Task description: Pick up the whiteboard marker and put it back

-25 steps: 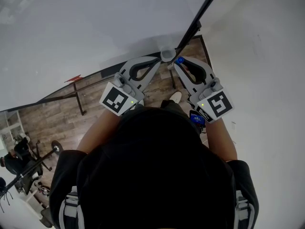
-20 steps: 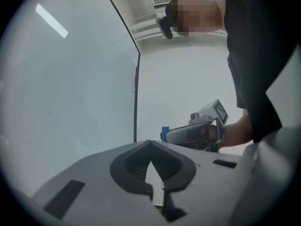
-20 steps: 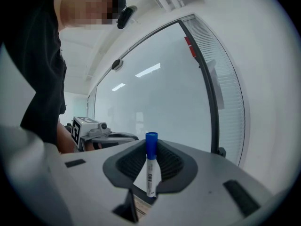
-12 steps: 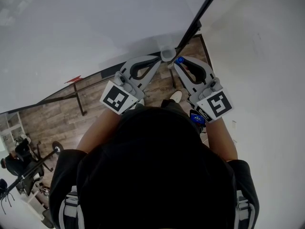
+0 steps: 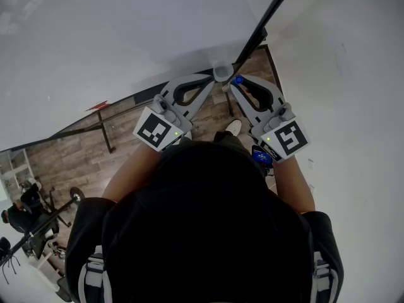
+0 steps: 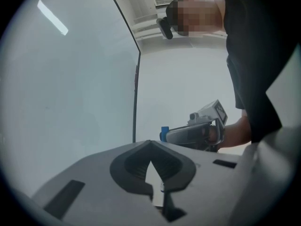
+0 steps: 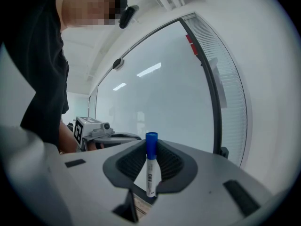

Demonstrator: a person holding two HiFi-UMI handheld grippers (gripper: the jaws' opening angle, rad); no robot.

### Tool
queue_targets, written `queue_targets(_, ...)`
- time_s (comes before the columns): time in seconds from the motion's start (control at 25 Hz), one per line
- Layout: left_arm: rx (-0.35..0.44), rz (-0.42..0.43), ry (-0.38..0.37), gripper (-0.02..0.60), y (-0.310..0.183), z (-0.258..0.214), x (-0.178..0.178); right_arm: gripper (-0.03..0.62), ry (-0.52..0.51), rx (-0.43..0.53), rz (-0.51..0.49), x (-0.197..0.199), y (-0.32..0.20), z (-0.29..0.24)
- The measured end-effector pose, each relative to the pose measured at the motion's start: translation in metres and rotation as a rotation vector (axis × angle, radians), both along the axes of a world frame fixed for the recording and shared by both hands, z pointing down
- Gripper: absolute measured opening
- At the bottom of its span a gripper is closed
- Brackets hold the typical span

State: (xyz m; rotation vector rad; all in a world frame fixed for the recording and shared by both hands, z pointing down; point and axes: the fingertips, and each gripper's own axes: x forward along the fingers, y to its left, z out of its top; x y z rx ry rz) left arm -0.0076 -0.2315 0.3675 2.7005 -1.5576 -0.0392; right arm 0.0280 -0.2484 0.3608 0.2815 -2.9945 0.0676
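The whiteboard marker, white with a blue cap, stands upright between the pads of my right gripper, which is shut on it. In the head view its blue cap pokes out at the tip of the right gripper, close to the whiteboard's lower corner. My left gripper is held level beside it, with its tips a short way apart from the right one's. The left gripper has its tips together and nothing between them. The left gripper view also shows the marker's cap.
The whiteboard fills the space ahead, with its black frame edge running down to a small pale grey piece at the corner. A white wall is to the right. Wood floor and the board's stand legs lie below.
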Motion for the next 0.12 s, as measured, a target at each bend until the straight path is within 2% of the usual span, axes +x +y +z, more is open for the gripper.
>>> queue_targets(0.12, -0.002, 0.002, 0.002, 0.003, -0.0002, 0.0005, 0.0004, 0.063, 0.002, -0.001, -0.001, -0.0001, -0.0001, 0.0004)
